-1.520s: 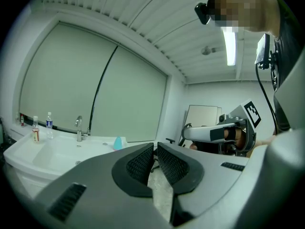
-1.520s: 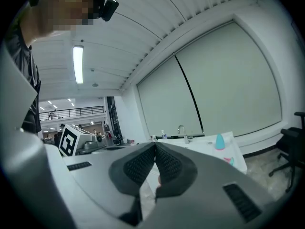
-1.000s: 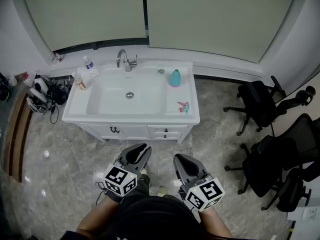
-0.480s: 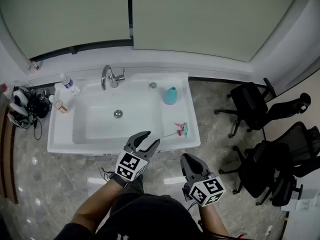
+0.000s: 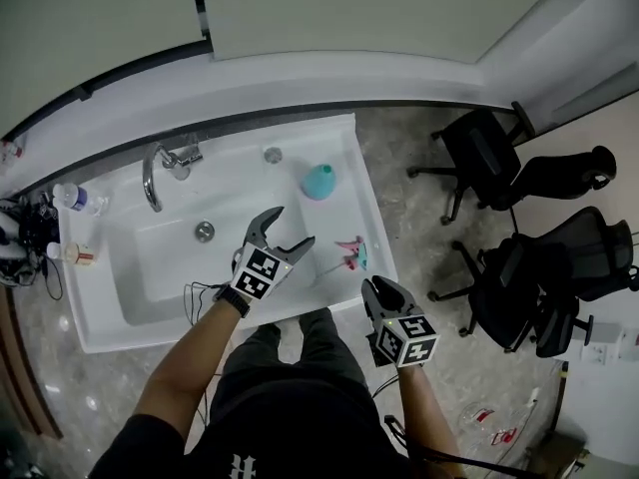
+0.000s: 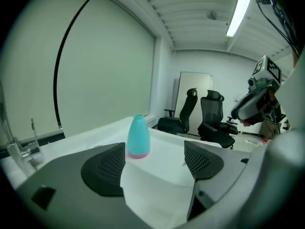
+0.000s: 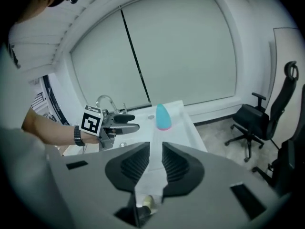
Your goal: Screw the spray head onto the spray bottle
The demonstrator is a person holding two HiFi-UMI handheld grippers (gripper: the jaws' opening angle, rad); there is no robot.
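Observation:
A teal, cone-shaped spray bottle (image 5: pixel 319 181) (image 6: pixel 138 136) (image 7: pixel 163 117) stands upright at the back right of the white sink counter (image 5: pixel 374 267). The pink-and-teal spray head (image 5: pixel 351 254) lies on the counter nearer the front. My left gripper (image 5: pixel 290 230) (image 6: pixel 155 163) (image 7: pixel 128 121) hovers over the basin's right side, pointing at the bottle. Its jaws have just been opening and stand open and empty. My right gripper (image 5: pixel 375 287) (image 7: pixel 156 163) is at the counter's front right corner. Its jaws have just been opening to a narrow gap, nothing between them.
A chrome faucet (image 5: pixel 160 168) and drain (image 5: pixel 204 232) sit left of my left gripper. Small bottles (image 5: pixel 70 198) stand on the counter's left end. Black office chairs (image 5: pixel 499 158) crowd the floor to the right. A pale wall panel (image 5: pixel 329 8) runs behind the sink.
Both grippers have travelled forward from above the floor to the sink. The left one's jaws have spread wide; the right one's jaws have parted a little. The sink now looks closer and tilted.

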